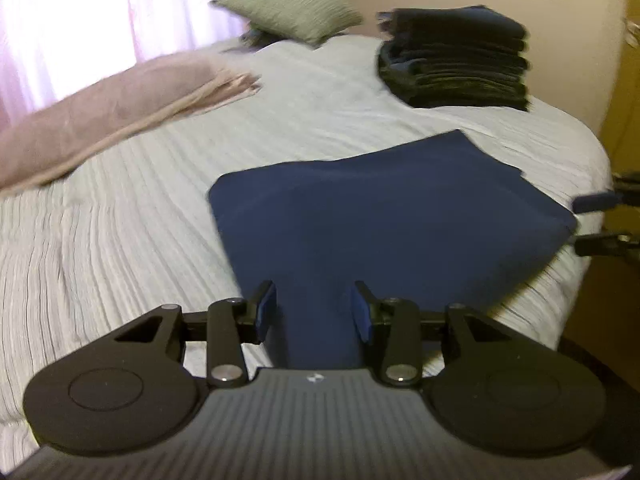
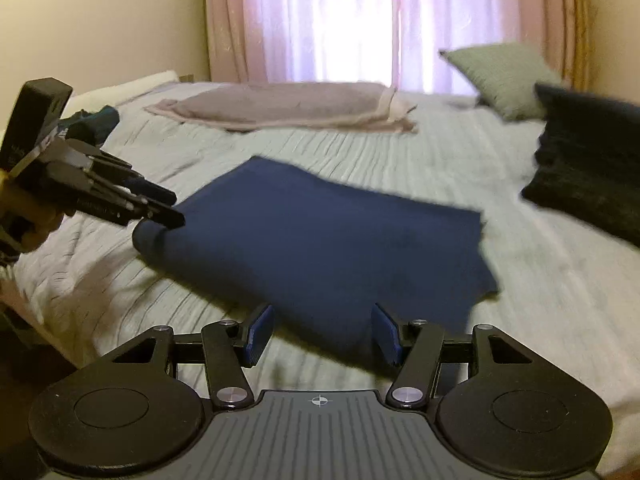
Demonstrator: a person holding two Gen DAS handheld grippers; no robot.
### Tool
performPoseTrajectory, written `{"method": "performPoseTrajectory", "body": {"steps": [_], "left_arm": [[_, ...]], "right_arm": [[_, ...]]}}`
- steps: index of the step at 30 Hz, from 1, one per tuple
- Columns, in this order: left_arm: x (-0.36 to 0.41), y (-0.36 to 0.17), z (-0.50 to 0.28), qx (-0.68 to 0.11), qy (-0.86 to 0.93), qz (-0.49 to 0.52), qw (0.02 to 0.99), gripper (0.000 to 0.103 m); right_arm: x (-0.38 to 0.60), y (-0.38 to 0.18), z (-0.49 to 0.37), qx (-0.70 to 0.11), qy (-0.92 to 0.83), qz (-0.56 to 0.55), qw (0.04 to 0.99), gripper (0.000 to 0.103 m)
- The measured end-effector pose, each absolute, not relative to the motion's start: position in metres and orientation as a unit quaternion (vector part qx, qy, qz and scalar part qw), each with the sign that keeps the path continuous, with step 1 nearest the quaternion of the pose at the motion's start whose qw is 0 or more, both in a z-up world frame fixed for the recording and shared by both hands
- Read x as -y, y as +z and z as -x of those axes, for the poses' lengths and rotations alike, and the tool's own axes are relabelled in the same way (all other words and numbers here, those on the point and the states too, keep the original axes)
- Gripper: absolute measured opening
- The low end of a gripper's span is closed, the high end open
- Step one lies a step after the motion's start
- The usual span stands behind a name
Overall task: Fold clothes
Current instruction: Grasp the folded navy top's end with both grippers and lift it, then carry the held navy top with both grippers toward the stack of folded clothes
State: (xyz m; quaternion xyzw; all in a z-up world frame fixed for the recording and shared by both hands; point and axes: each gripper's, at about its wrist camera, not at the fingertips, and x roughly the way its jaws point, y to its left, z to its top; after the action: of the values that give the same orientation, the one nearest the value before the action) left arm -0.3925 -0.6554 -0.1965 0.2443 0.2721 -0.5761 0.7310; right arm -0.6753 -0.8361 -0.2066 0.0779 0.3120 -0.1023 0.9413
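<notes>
Two grippers at a folded navy cloth on the bed. Left gripper spread, cloth between pads, unpinched. Right gripper spread likewise.

We see a navy blue cloth, plain, on a pale bedspread ribbed with fine grey stripes. At ten o'clock lies a dusty pink blanket; at twelve a sage green pillow; at one a stack of folded clothes, apparently black and navy, blurred. Our gripper pads are blue.

No readable text or labels anywhere.
</notes>
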Motion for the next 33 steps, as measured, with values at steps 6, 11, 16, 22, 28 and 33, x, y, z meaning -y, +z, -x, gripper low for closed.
{"method": "performPoseTrajectory", "body": {"steps": [6, 11, 16, 22, 28, 33], "left_arm": [[0.653, -0.213, 0.398, -0.288, -0.575, -0.257, 0.721, 0.037], [0.646, -0.194, 0.413, -0.217, -0.582, -0.291, 0.728, 0.038], [0.633, -0.197, 0.454, -0.106, -0.609, -0.365, 0.696, 0.049], [0.642, -0.234, 0.495, -0.019, -0.574, -0.487, 0.657, 0.053], [0.648, -0.265, 0.508, 0.022, -0.544, -0.551, 0.632, 0.054], [0.647, -0.276, 0.519, 0.069, -0.522, -0.582, 0.62, 0.056]], "right_arm": [[0.85, -0.205, 0.686, -0.306, -0.114, -0.096, 0.94, 0.058], [0.844, -0.194, 0.692, -0.311, -0.126, 0.005, 0.942, 0.058], [0.818, -0.207, 0.67, -0.333, -0.089, 0.114, 0.932, 0.058], [0.779, -0.237, 0.636, -0.358, -0.063, 0.258, 0.895, 0.058], [0.772, -0.25, 0.618, -0.364, -0.062, 0.329, 0.869, 0.036], [0.783, -0.226, 0.628, -0.344, -0.075, 0.28, 0.893, 0.024]]}}
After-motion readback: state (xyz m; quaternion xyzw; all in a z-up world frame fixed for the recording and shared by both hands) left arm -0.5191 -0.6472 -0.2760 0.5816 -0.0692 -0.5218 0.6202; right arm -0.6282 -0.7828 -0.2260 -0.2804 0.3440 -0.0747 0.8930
